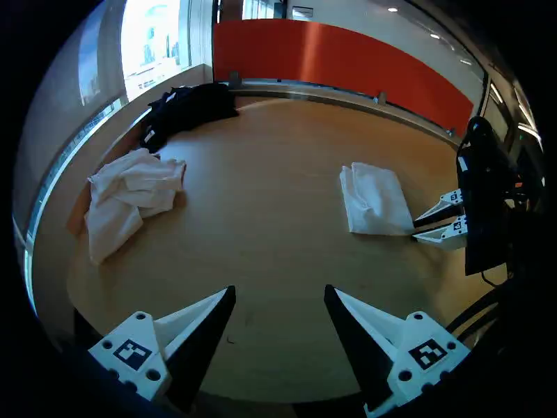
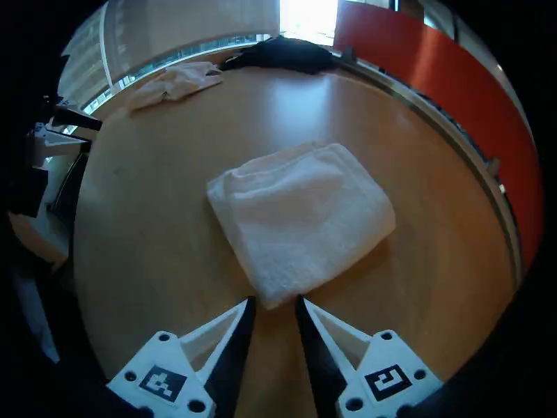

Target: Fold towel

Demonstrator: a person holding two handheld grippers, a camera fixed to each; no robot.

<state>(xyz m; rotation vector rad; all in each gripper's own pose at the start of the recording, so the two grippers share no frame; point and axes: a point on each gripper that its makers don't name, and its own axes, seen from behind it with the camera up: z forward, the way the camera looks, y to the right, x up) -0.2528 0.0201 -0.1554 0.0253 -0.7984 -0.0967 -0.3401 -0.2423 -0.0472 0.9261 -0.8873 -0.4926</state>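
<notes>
**Right claw sitting at the folded towel's near corner**

The folded towel [image 2: 299,216] is lying flat on the bench [image 2: 139,230], directly ahead of the right claw [image 2: 274,301]. It is turned cornerwise, so its near corner is pointing into the claw's mouth. The fingers are standing narrowly apart with that corner right at their tips, and nothing is showing them pressing on it.

In the left gripper view, the left claw [image 1: 278,288] is hanging wide apart over bare wood, well clear of the towel, which is lying off to its right. The right claw is therefore the nearer one by far.

A crumpled towel [image 1: 132,195] is waiting near the bench's far edge, closer to the left claw. A dark garment [image 1: 188,111] is lying beyond it.

The fold is looking finished.
</notes>
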